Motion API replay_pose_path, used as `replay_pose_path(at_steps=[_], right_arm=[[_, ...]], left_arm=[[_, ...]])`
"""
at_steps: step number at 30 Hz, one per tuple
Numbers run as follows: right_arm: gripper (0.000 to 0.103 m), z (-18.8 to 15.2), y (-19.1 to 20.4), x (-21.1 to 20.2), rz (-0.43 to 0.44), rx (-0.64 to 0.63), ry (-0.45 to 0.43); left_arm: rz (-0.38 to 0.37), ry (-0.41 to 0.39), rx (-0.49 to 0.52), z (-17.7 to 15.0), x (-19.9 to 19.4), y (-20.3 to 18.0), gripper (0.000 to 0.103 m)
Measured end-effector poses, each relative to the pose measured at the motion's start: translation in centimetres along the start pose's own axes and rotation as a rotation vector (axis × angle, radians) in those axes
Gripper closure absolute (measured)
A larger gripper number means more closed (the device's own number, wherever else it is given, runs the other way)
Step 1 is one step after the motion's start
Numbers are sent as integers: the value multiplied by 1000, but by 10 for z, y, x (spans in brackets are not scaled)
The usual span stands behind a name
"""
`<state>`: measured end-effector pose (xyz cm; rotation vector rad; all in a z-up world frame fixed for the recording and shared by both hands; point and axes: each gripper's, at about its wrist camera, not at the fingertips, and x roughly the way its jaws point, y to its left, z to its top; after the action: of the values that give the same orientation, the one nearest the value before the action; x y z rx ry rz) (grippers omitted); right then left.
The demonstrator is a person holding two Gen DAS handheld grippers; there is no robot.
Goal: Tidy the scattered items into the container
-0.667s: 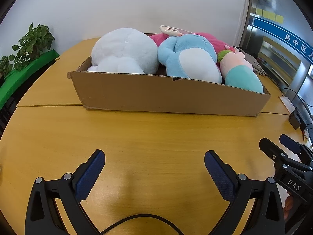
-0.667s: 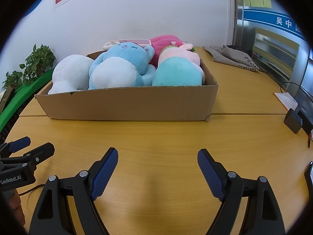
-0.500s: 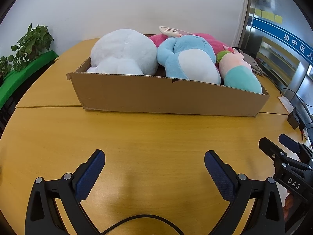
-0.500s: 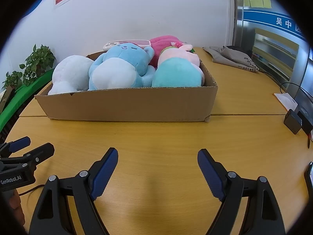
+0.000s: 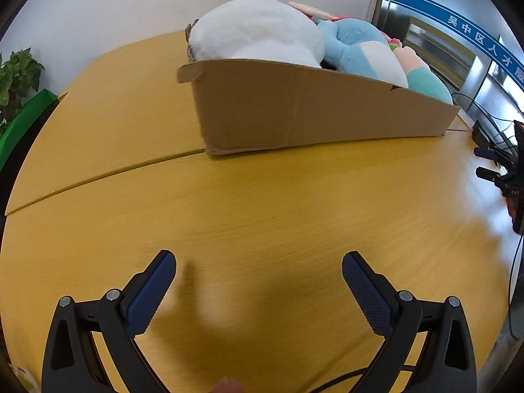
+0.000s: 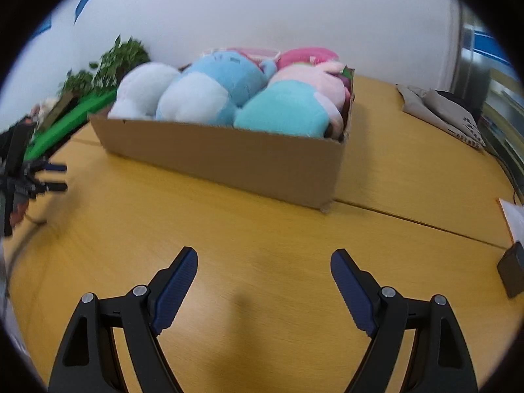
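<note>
The left gripper (image 5: 258, 271) hangs low over bare worktop (image 5: 262, 203), its jaws spread wide and holding nothing. Ahead of it stands the cardboard box (image 5: 294, 114), seen from near its left end, where a corner flap juts out loose. At that end the white plush (image 5: 255, 32) bulges well above the rim. This is the likeliest trouble: any knock to the box wall or a sweep across the top could roll it over the low side and back onto the worktop.

Next along sits the blue plush (image 6: 213, 88), pressed against the white one, then the teal and pink plush (image 6: 288, 108) at the right end, with a deep pink toy (image 6: 308, 54) behind. All are packed touching one another and all stand proud of the rim — there is no spare room, so pushing in anything more would probably squeeze a neighbour out.

The right gripper (image 6: 263, 270) also hovers over open worktop, jaws spread and empty, well short of the box. Its view is smeared, so fine detail is uncertain. No loose item shows on the wood in either view, and the tidying looks finished or nearly so.

Further right lie a grey cloth (image 6: 439, 111), a small black block (image 6: 512, 273) and trailing cables (image 5: 491, 124) — a careless swing that way could snag or drag them.
</note>
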<state>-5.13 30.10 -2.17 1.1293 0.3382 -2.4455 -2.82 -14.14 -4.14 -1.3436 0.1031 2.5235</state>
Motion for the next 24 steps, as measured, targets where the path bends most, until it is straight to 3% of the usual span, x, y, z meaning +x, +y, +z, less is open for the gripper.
replay_pose_path(at_steps=[3, 4, 9, 13, 24], right_arm=[[19, -13, -13, 12, -16, -81, 44], [18, -16, -16, 14, 2, -85, 49], [14, -15, -25, 18, 39, -94, 37], [0, -13, -35, 26, 84, -55, 69], [0, -21, -48, 22, 126, -85, 72]], left_arm=[[-21, -7, 65, -10, 11, 12, 0], [7, -23, 90, -11, 14, 13, 0], [14, -29, 83, -5, 21, 15, 0], [2, -27, 100, -4, 26, 9, 0], [-26, -13, 136, 9, 27, 13, 0]])
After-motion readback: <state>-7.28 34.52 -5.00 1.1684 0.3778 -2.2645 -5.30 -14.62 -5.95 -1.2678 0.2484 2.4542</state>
